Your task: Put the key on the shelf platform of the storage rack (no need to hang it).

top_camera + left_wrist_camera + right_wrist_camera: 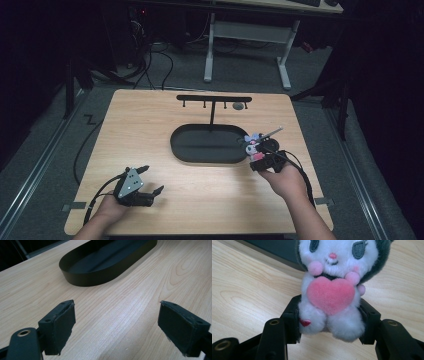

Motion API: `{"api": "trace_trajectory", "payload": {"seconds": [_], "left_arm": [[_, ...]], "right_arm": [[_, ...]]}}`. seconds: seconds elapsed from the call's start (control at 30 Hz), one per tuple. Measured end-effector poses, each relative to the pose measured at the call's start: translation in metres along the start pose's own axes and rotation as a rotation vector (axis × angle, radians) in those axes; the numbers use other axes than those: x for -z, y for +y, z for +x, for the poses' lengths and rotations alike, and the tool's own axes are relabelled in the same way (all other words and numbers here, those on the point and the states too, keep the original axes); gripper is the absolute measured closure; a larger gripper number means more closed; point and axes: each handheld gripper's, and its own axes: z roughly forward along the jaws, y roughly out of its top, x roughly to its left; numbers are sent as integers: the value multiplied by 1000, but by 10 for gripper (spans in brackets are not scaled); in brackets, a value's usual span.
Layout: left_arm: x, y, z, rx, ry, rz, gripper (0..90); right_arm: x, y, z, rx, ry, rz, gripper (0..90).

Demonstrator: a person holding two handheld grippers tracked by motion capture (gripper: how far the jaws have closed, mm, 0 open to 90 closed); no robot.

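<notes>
A small plush toy, white with dark ears and a pink heart on its chest, is pinched at the legs between the black jaws of my right gripper. In the high view this plush toy hangs just off the right end of the black oval tray, with the right gripper shut on it. My left gripper rests near the table's front left, jaws wide apart. In the left gripper view its pads frame bare wood, and the oval tray lies ahead.
A black T-shaped stand with small hooks rises behind the tray, one round grey item hanging at its right end. The wooden table has edges close on all sides; a white-legged desk stands beyond on the floor.
</notes>
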Motion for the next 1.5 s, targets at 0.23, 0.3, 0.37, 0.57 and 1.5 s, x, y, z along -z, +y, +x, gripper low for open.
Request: {"api": "trace_trajectory", "payload": {"seconds": [0.23, 0.3, 0.37, 0.57, 1.5], "left_arm": [[0, 0, 1, 8, 2, -2, 154], [0, 0, 1, 12, 2, -3, 154], [-1, 0, 2, 15, 1, -1, 154], [0, 0, 1, 14, 5, 0, 154], [0, 0, 0, 0, -6, -1, 154]], "right_arm": [[-5, 12, 7, 24, 13, -1, 474], [-6, 15, 9, 19, 18, -2, 474], [-6, 18, 9, 22, 20, -7, 474], [-6, 28, 11, 27, 25, -10, 474], [-50, 78, 26, 17, 53, 2, 474]]}}
